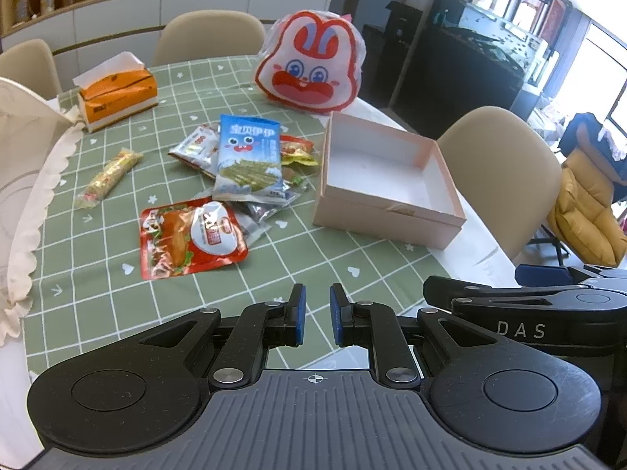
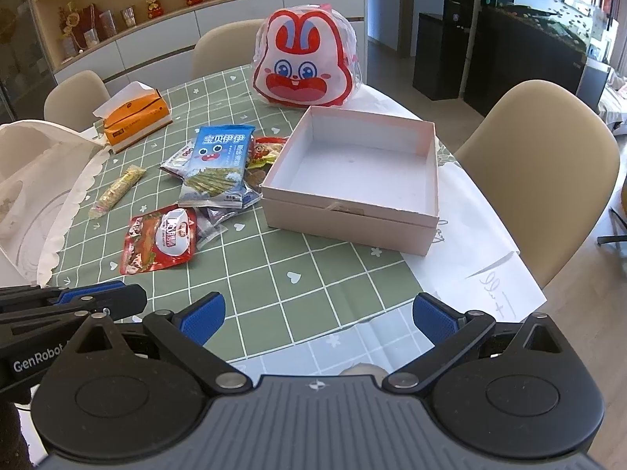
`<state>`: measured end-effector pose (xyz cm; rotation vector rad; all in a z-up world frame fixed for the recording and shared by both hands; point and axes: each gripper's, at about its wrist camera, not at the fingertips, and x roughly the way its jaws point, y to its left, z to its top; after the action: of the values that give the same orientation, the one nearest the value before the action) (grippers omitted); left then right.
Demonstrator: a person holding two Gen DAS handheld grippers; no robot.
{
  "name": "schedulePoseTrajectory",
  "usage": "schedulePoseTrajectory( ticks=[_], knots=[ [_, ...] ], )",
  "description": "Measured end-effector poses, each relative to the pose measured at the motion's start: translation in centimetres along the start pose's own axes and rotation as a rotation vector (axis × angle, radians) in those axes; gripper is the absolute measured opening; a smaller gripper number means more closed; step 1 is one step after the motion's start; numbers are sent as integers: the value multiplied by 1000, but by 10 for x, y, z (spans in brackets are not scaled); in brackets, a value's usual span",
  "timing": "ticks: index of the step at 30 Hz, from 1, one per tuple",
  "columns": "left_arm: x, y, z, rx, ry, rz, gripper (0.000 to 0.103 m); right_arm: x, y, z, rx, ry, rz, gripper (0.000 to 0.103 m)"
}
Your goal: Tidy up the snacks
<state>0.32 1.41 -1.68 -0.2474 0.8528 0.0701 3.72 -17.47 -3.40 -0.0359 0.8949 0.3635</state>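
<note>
In the left wrist view we see our left gripper at lower centre, its blue pads nearly together with nothing between them. Our right gripper stands wide apart and empty in its own view; in the left view only its side shows, at the lower right edge.

The snacks lie in a loose pile mid-frame on the green checked cloth: a blue packet on top, a red pouch nearest us, a yellow stick apart to the left. The pink box sits open just right of the pile. The right view looks into its white floor fully and shows a slip of paper with writing at lower right, which the left view lacks. Behind stand a bunny bag and a tissue box at upper left.
</note>
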Motion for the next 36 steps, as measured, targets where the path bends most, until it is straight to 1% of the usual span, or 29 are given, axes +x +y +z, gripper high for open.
schedulePoseTrajectory(
  ticks=[4, 5, 7, 9, 11, 13, 15, 16, 18, 20, 22, 24, 25, 28, 30, 32, 33, 36],
  knots=[
    [9, 8, 0, -3, 6, 6, 17, 9, 2, 2, 4, -12, -2, 103],
    [11, 10, 0, 1, 0, 10, 17, 12, 2, 2, 5, -32, 6, 103],
    [17, 17, 1, 15, -39, 14, 17, 17, 3, 1, 0, -98, 31, 103],
    [24, 28, 3, 29, -94, -14, 18, 23, 7, -2, -31, -178, 54, 103],
    [36, 43, 7, 36, -122, -55, 19, 38, 14, -1, -72, -207, 54, 103],
    [50, 62, 14, -1, -91, -69, 19, 53, 21, 0, -106, -195, 57, 103],
    [63, 81, 23, -48, -56, -63, 19, 70, 29, 3, -123, -152, 74, 103],
    [68, 91, 28, -57, -51, -57, 19, 78, 32, 5, -122, -117, 97, 103],
    [76, 113, 41, -43, -71, -32, 19, 93, 40, 8, -103, -61, 145, 103],
    [84, 142, 57, -30, -120, 54, 19, 102, 48, 8, -95, -41, 164, 102],
    [95, 171, 73, -7, -151, 157, 19, 107, 60, 6, -114, -47, 165, 102],
    [110, 200, 88, -1, -143, 225, 19, 111, 72, 6, -155, -61, 158, 102],
    [118, 212, 94, -5, -130, 236, 19, 115, 80, 6, -181, -62, 150, 102],
    [140, 239, 110, 12, -72, 231, 19, 124, 94, 9, -225, -53, 150, 102],
    [152, 248, 114, 38, -41, 221, 20, 130, 102, 12, -243, -44, 158, 102],
    [160, 256, 117, 35, -13, 213, 20, 133, 108, 15, -252, -41, 166, 102],
    [163, 260, 119, 27, -26, 200, 22, 135, 111, 16, -256, -42, 168, 102],
    [169, 264, 125, 15, -20, 176, 21, 141, 117, 17, -271, -40, 180, 102]
  ],
)
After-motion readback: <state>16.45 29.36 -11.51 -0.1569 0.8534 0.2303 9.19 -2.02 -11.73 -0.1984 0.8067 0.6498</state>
